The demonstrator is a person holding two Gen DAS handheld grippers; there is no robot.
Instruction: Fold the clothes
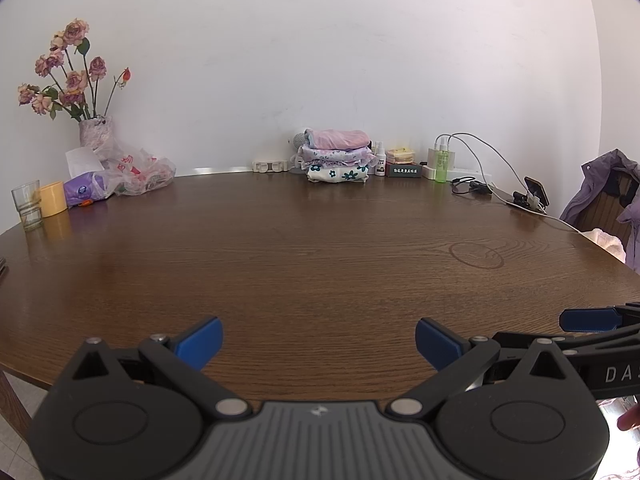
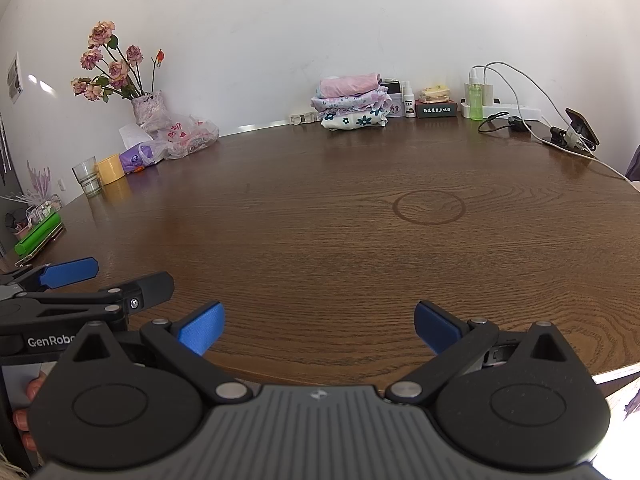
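Your left gripper (image 1: 319, 338) and right gripper (image 2: 319, 326) both hover with jaws spread wide and empty over the near edge of the wooden table (image 1: 320, 248), while the stack of folded clothes (image 1: 337, 156) sits at the far edge against the wall.

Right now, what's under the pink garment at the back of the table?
Two more folded pieces sit under the pink garment: a lilac floral one, then a white one with dark flowers resting on the table. Whether anything is tucked inside the folds is hidden.
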